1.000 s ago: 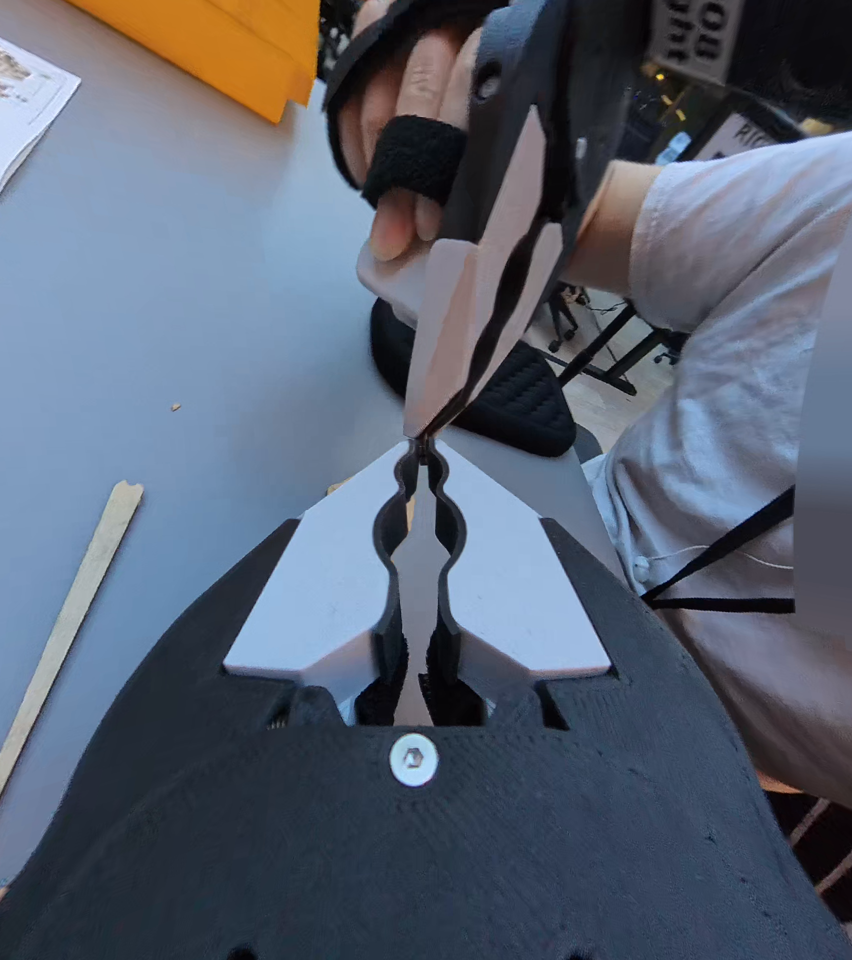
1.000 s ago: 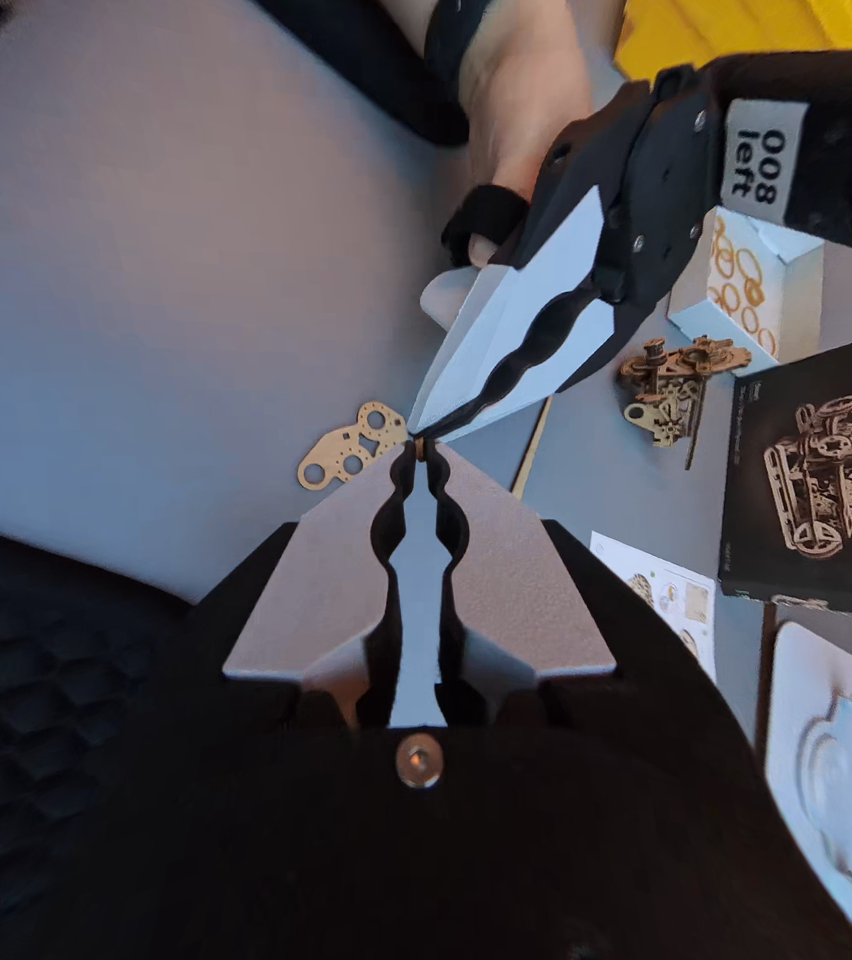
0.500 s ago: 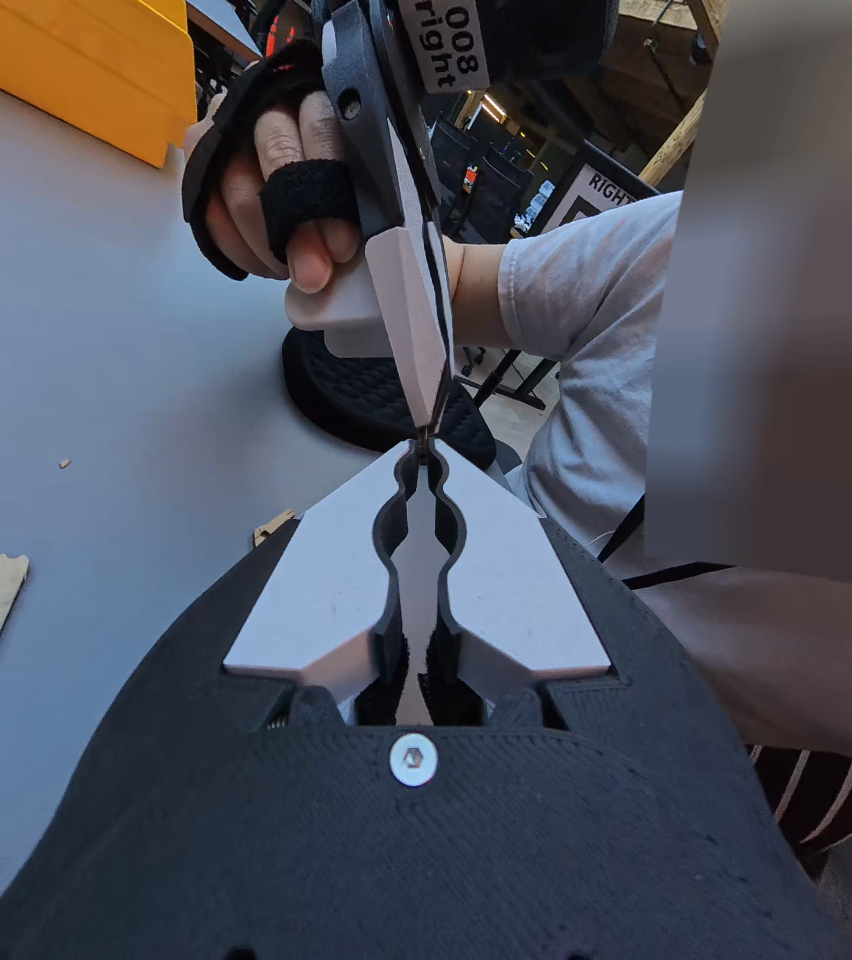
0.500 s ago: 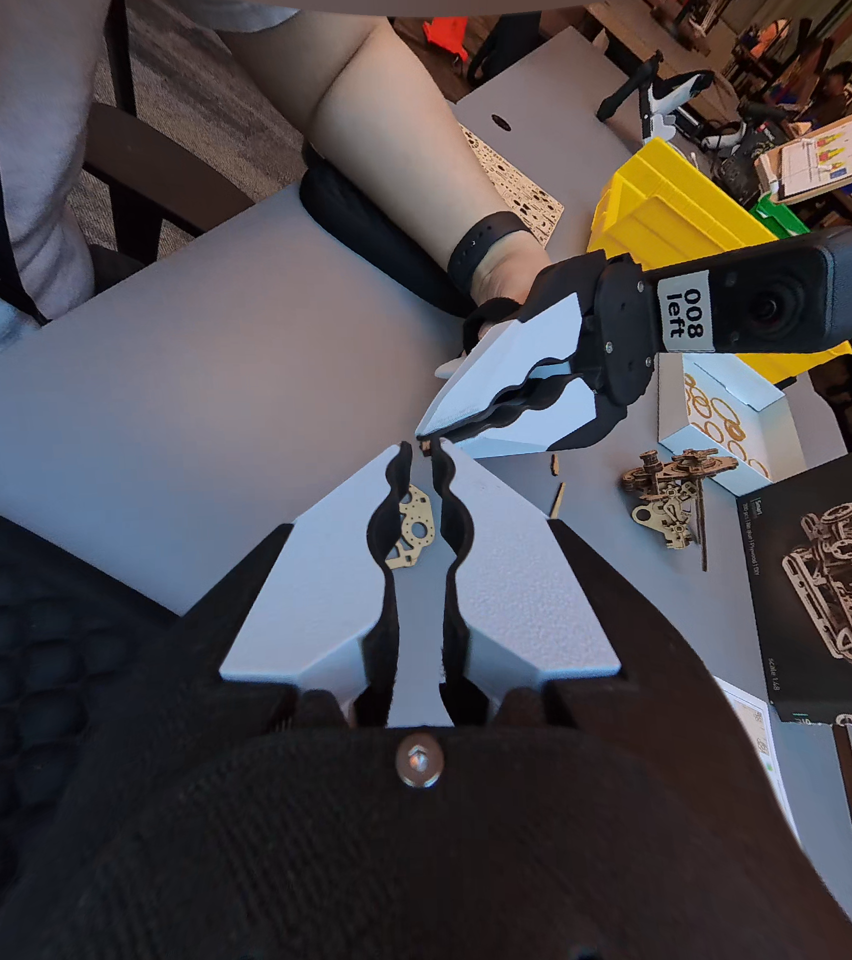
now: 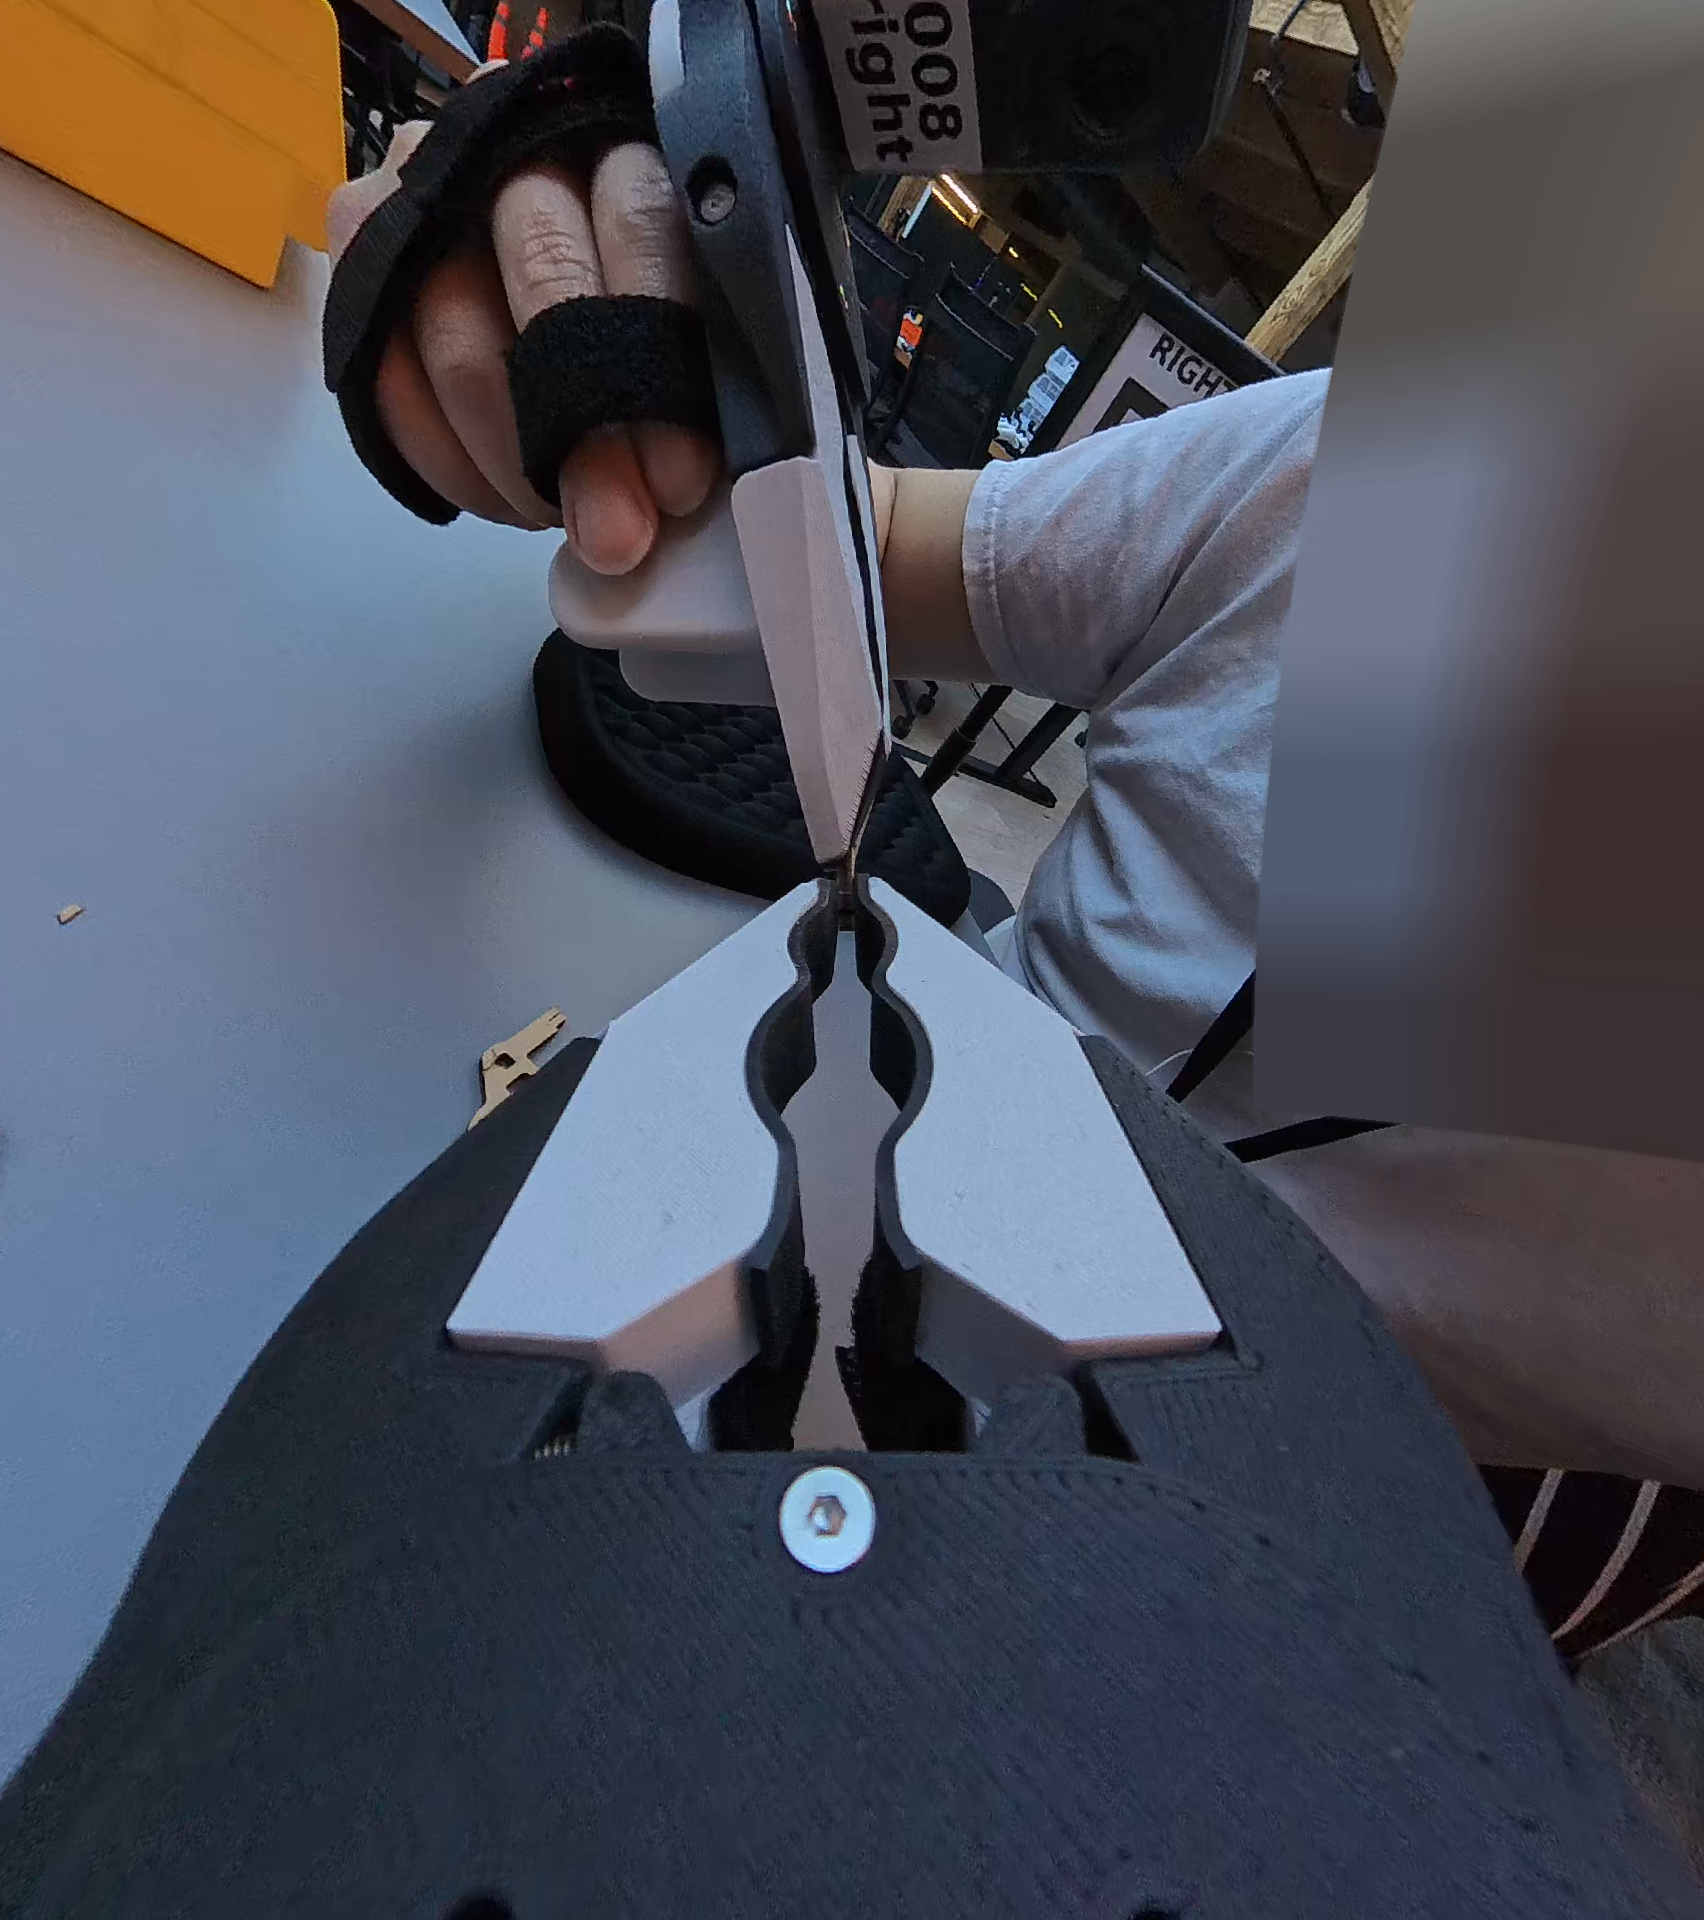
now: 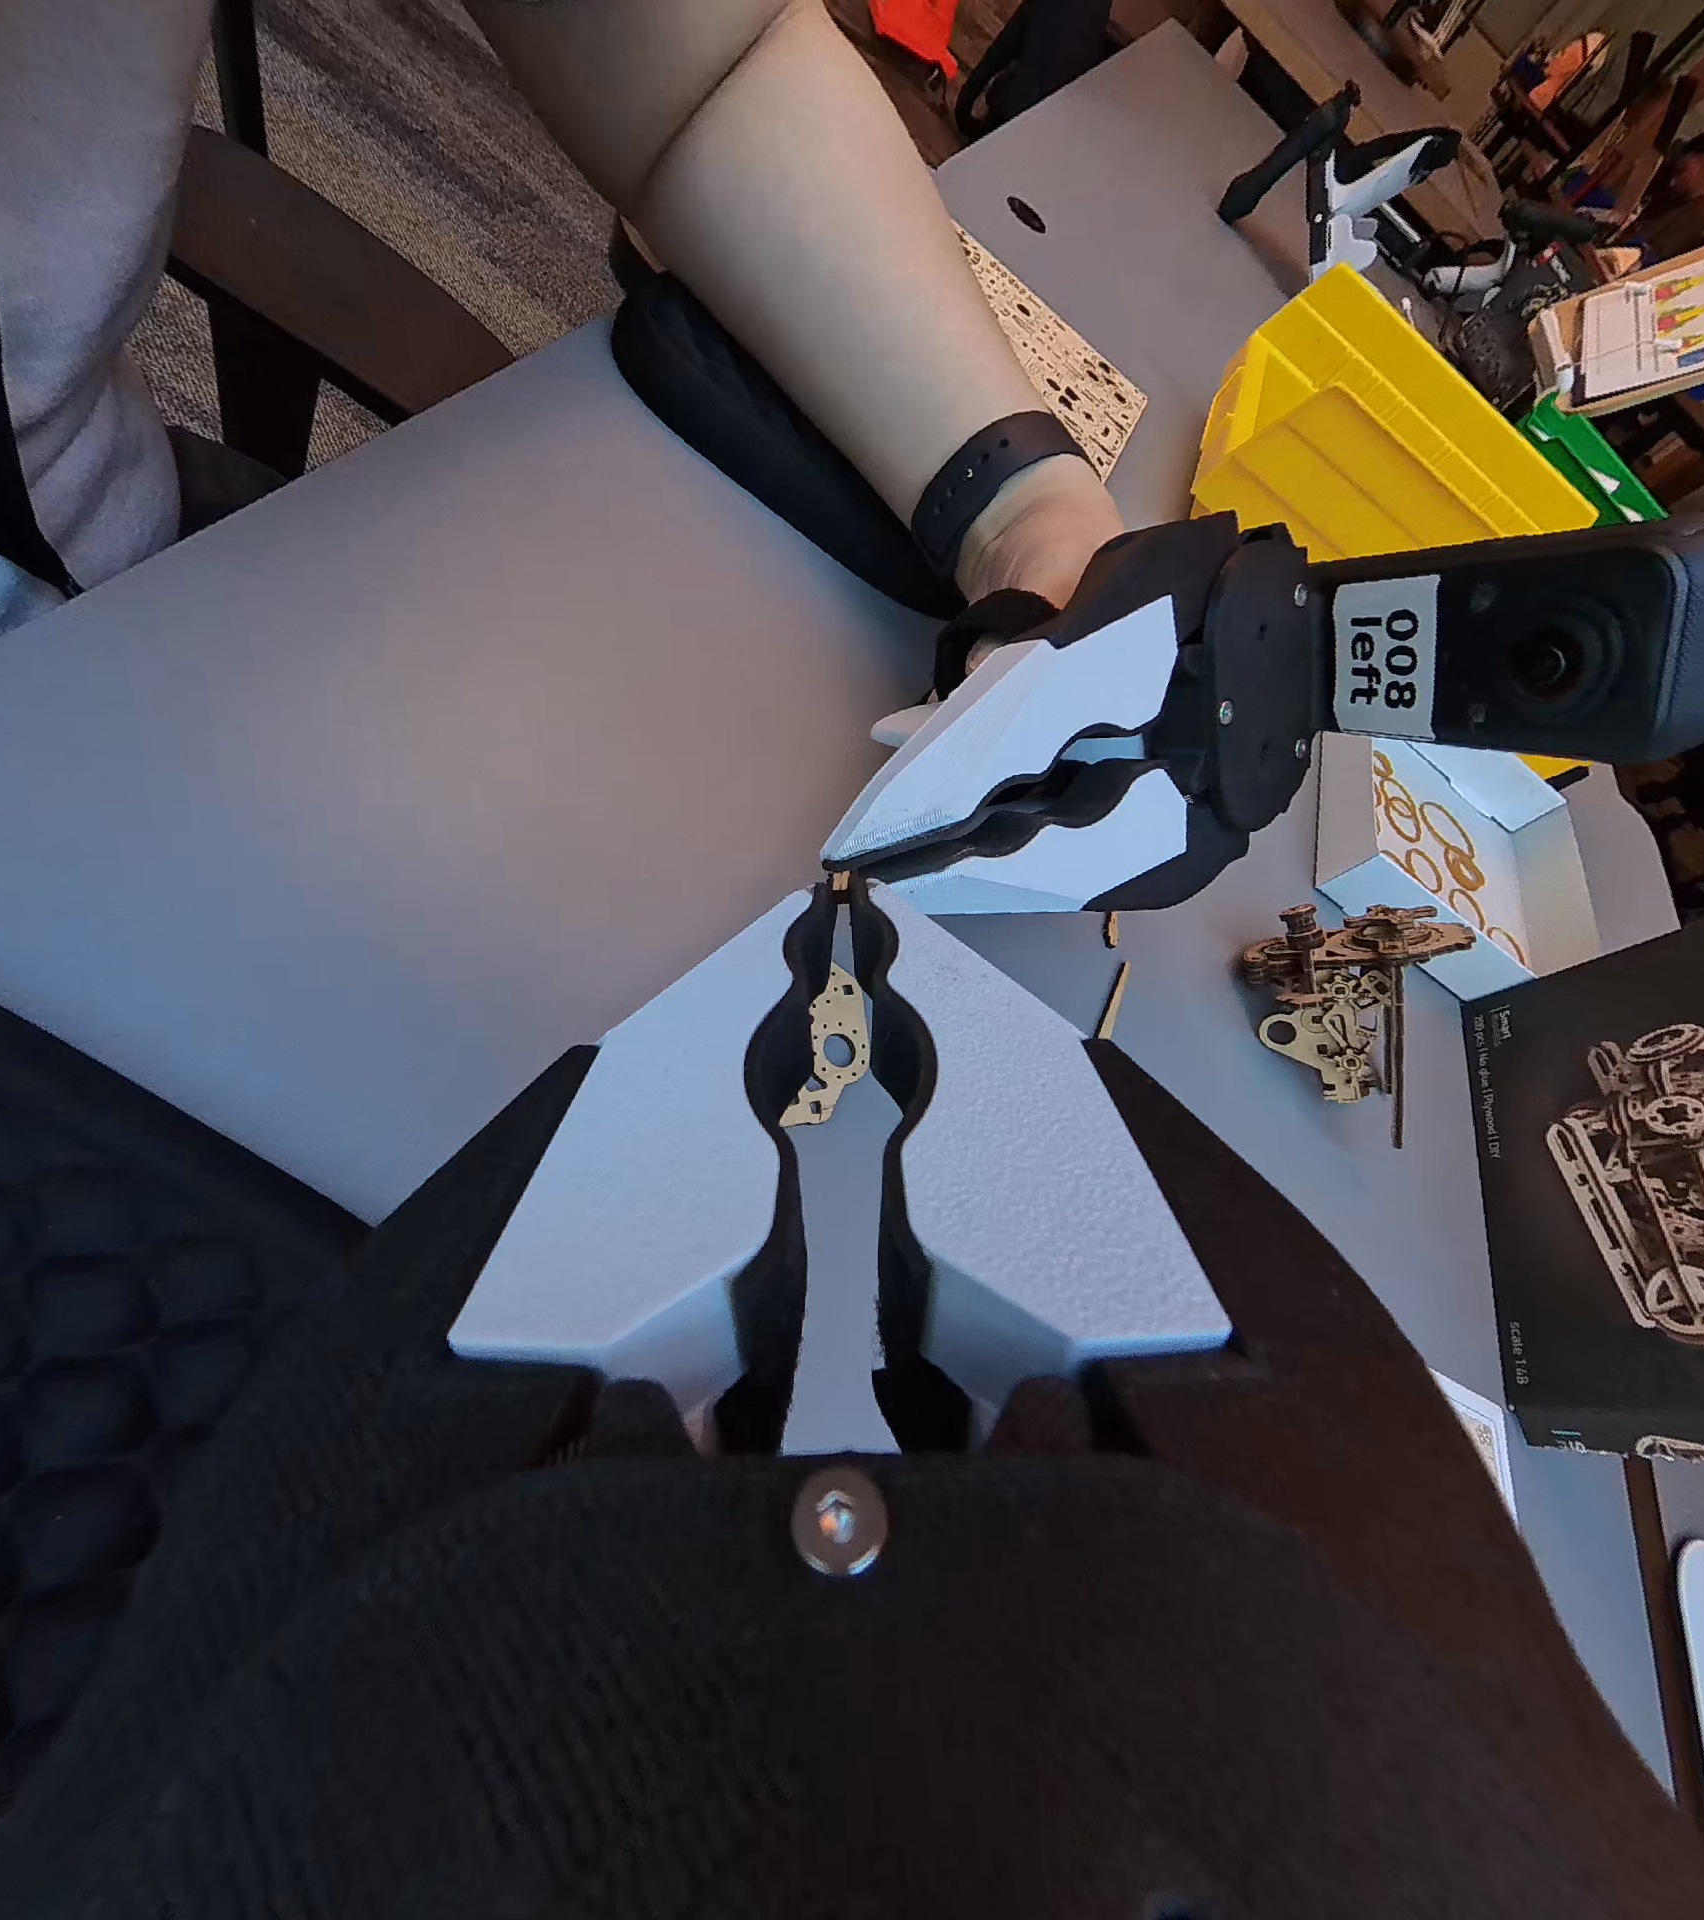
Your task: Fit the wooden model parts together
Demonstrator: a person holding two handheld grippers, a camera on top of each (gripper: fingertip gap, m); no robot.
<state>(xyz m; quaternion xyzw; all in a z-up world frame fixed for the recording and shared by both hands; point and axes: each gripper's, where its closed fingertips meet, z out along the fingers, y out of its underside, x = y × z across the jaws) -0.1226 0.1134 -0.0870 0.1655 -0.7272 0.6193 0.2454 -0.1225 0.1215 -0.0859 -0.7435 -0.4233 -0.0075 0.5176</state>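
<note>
Both grippers were up off the grey table (image 6: 391, 727), tips meeting nose to nose. The left gripper (image 5: 840, 896) had its fingers pinched nearly shut on a tiny wooden peg (image 6: 840, 885), and the right gripper (image 6: 840, 900) was pinched onto that same peg from the other side, so the peg sat right between the two sets of tips. A flat perforated wooden plate (image 6: 832, 1049) lay on the table below the right gripper, showing through the gap between its fingers. The half-built wooden model (image 6: 1341, 987) sat on the table beyond the left gripper, just beside the black kit box (image 6: 1658, 1195), with a yellow bin (image 6: 1367, 447) farther back.
</note>
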